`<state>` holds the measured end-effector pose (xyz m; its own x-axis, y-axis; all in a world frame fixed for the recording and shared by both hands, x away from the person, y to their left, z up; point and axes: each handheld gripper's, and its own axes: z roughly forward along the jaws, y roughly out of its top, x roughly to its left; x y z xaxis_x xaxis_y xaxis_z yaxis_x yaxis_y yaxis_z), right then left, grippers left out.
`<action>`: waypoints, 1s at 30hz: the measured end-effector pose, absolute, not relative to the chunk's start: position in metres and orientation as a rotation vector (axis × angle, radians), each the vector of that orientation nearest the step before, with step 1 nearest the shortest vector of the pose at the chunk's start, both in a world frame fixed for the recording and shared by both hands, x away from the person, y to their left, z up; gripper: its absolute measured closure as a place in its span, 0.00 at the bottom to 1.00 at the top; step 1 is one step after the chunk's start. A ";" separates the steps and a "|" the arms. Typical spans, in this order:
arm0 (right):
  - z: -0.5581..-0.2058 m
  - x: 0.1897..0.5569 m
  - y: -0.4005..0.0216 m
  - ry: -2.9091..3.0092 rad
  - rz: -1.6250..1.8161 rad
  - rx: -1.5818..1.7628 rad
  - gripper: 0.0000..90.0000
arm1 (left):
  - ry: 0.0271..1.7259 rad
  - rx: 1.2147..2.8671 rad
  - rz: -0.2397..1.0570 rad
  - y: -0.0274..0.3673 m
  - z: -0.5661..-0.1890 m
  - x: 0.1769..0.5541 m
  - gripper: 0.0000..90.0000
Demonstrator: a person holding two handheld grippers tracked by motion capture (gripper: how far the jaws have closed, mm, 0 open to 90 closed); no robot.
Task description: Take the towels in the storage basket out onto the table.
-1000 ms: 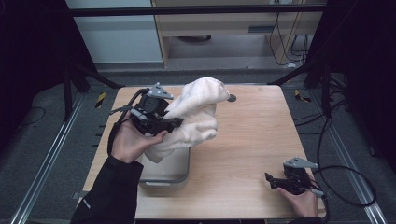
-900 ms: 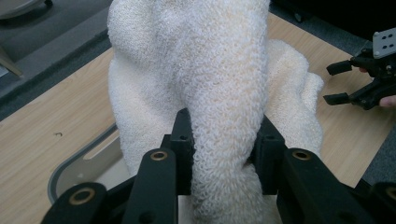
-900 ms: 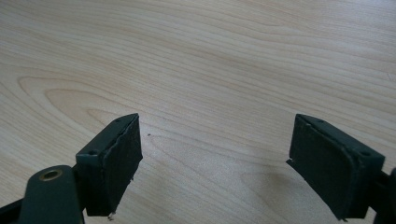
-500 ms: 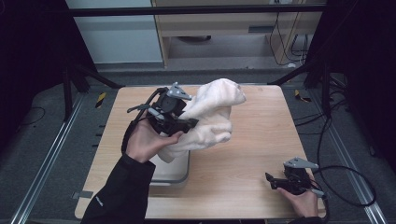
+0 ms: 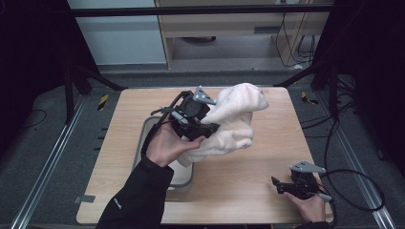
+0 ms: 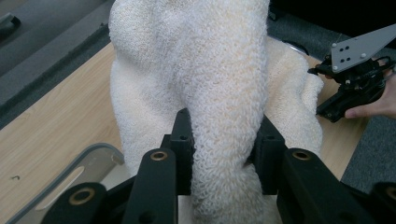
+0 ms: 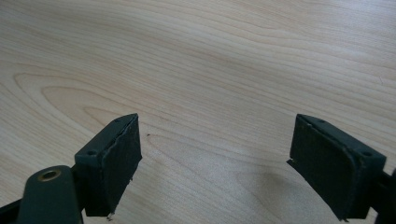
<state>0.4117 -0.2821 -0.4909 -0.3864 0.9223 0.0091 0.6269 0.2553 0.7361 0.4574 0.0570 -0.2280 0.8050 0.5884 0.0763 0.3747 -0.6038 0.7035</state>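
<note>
High view: left hand-held gripper (image 5: pixel 210 128) holds a white towel (image 5: pixel 232 119) bunched and raised above the counter (image 5: pixel 239 186), just beyond a grey tray (image 5: pixel 186 179); lifted, probably to clear the rim.
Left gripper view: jaws pinch a thick fold of towel, rest hanging.
Right gripper view: right hand-held gripper (image 7: pixel 215 158) spread wide over bare wood, holding nothing, parked out of the way.
</note>
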 end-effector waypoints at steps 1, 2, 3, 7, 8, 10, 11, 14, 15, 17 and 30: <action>-0.491 0.412 -0.282 2.109 0.930 1.401 0.18 | 0.706 2.284 0.393 0.057 -0.228 0.457 0.75; -0.491 0.412 -0.282 2.110 0.929 1.400 0.18 | 0.694 2.294 0.397 0.052 -0.230 0.458 0.75; -0.491 0.412 -0.282 2.110 0.927 1.395 0.18 | 0.697 2.285 0.395 0.050 -0.232 0.459 0.75; -0.491 0.411 -0.282 2.112 0.929 1.389 0.18 | 0.689 2.283 0.385 0.040 -0.237 0.462 0.75; -0.491 0.411 -0.282 2.112 0.930 1.389 0.18 | 0.685 2.286 0.383 0.038 -0.238 0.462 0.75; -0.491 0.411 -0.282 2.114 0.929 1.382 0.18 | 0.677 2.289 0.380 0.032 -0.241 0.463 0.75; -0.491 0.411 -0.282 2.114 0.930 1.381 0.18 | 0.677 2.289 0.380 0.032 -0.241 0.463 0.75; -0.491 0.411 -0.283 2.112 0.928 1.367 0.18 | 0.664 2.307 0.382 0.021 -0.247 0.465 0.75; -0.491 0.411 -0.283 2.111 0.928 1.371 0.18 | 0.663 2.312 0.380 0.018 -0.249 0.466 0.75; -0.491 0.411 -0.282 2.110 0.930 1.378 0.18 | 0.661 2.316 0.378 0.016 -0.251 0.466 0.75; -0.491 0.411 -0.283 2.107 0.936 1.377 0.18 | 0.687 2.332 0.337 -0.002 -0.295 0.483 0.75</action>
<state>0.4105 -0.2829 -0.4907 -0.3987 0.9171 -0.0066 0.6098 0.2704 0.7450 0.4834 -0.0019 -0.2946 0.8278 0.5585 0.0540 0.3842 -0.6343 0.6709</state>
